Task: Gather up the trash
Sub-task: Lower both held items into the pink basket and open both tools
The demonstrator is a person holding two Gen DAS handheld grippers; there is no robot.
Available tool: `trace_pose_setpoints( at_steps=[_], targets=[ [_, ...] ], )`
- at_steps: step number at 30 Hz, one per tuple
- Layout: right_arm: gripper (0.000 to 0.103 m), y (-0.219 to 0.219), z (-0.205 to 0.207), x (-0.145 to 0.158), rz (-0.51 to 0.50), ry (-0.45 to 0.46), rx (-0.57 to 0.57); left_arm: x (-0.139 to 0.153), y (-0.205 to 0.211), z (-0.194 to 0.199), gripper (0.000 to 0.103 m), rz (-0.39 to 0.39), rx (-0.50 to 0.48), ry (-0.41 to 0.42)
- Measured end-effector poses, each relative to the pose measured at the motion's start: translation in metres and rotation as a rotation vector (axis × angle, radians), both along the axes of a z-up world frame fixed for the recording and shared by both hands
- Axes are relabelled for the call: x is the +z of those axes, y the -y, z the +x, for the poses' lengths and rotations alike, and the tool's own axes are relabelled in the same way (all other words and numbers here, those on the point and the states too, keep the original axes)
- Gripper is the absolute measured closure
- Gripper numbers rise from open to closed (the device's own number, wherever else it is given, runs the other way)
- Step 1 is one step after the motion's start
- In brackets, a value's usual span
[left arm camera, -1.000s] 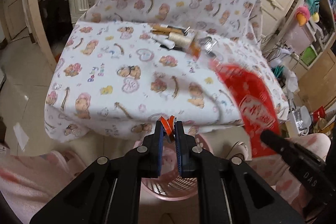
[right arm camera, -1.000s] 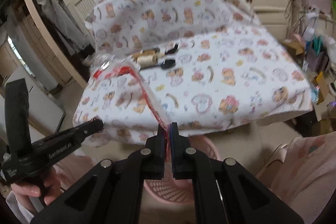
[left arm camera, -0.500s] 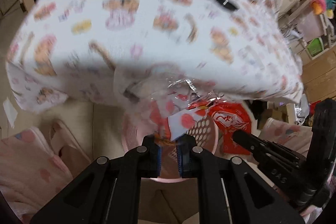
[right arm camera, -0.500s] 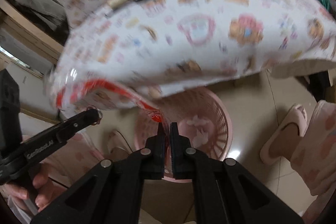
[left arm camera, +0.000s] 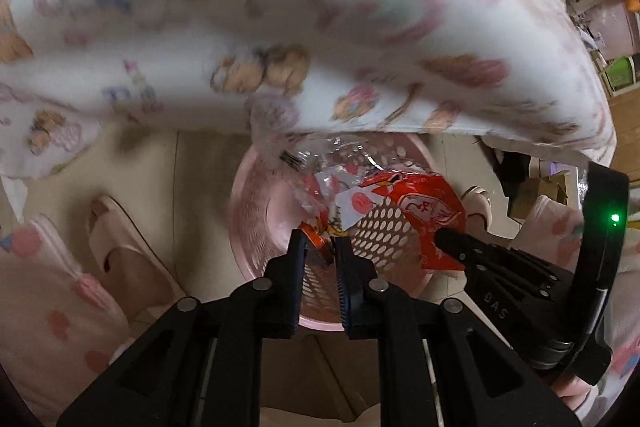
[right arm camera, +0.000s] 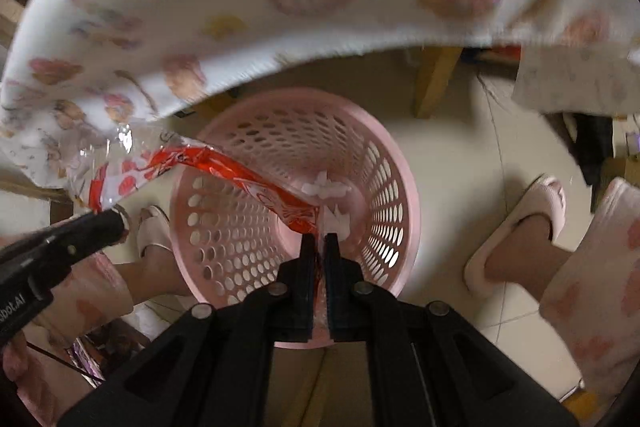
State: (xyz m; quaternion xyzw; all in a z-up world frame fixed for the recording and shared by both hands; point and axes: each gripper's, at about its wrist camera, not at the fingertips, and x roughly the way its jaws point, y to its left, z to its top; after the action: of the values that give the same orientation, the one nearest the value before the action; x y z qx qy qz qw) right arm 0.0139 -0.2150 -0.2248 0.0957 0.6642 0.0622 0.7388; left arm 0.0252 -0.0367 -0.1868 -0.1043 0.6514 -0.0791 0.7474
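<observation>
A red and clear wrapper (right arm camera: 256, 183) is held stretched over the pink basket (right arm camera: 392, 187), clamped at one end by the right gripper (right arm camera: 319, 239) and at the other by the left gripper (left arm camera: 320, 245). The basket is set on the floor below the desk edge (right arm camera: 320, 39).

blurred printed cloth (left arm camera: 320, 19), basket (right arm camera: 384, 163) rim partly hidden

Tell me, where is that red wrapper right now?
The wrapper hangs over the pink basket, stretched between the left tongs and right tongs.
</observation>
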Motion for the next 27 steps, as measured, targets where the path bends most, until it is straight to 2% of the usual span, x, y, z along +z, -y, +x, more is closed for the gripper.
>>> trace_pose_setpoints(
  at_steps=[1,2,3,4,5,6,10,13,19,21,24,26,27],
  targets=[
    [0.099,0.0,0.0,-0.001,-0.001,-0.004,-0.004,-0.003,-0.002,0.002,0.084,-0.007,0.011,-0.011],
    [0.098,0.0,0.001,-0.003,-0.008,-0.006,-0.004,-0.004,-0.003,0.003,0.073,-0.023,0.027,-0.014],
    [0.092,0.001,0.001,-0.003,-0.014,-0.008,-0.002,-0.004,-0.005,0.003,0.062,-0.033,0.04,-0.009],
    [0.085,0.001,0.001,-0.004,-0.008,-0.009,-0.002,-0.002,-0.007,0.003,0.057,-0.029,0.049,-0.007],
    [0.069,0.002,0.002,-0.004,0.001,-0.008,-0.005,-0.001,-0.008,0.004,0.055,-0.017,0.054,-0.007],
    [0.064,0.003,0.002,-0.003,0.01,-0.002,-0.01,-0.001,-0.01,0.004,0.055,-0.014,0.057,-0.007],
    [0.064,0.0,0.003,0.001,0.024,0.009,-0.009,0.001,-0.012,0.002,0.055,-0.005,0.057,-0.017],
    [0.057,-0.002,0.003,0.006,0.024,0.027,-0.01,0.011,-0.009,-0.001,0.052,0.042,0.034,0.018],
    [0.04,-0.002,0.003,0.025,0.015,0.103,-0.024,0.046,-0.016,-0.005,0.042,0.082,0.051,0.143],
    [0.027,-0.003,0.002,0.035,-0.022,0.137,-0.026,0.061,-0.017,-0.008,0.033,0.128,0.05,0.198],
    [0.022,-0.003,-0.001,0.056,-0.073,0.22,-0.03,0.085,-0.019,-0.015,0.028,0.189,0.052,0.302],
    [0.02,-0.005,-0.001,0.072,-0.069,0.27,-0.016,0.102,-0.023,-0.02,0.02,0.19,0.08,0.365],
    [0.015,-0.005,-0.003,0.082,-0.064,0.301,-0.01,0.108,-0.025,-0.022,0.017,0.186,0.092,0.394]
  ],
)
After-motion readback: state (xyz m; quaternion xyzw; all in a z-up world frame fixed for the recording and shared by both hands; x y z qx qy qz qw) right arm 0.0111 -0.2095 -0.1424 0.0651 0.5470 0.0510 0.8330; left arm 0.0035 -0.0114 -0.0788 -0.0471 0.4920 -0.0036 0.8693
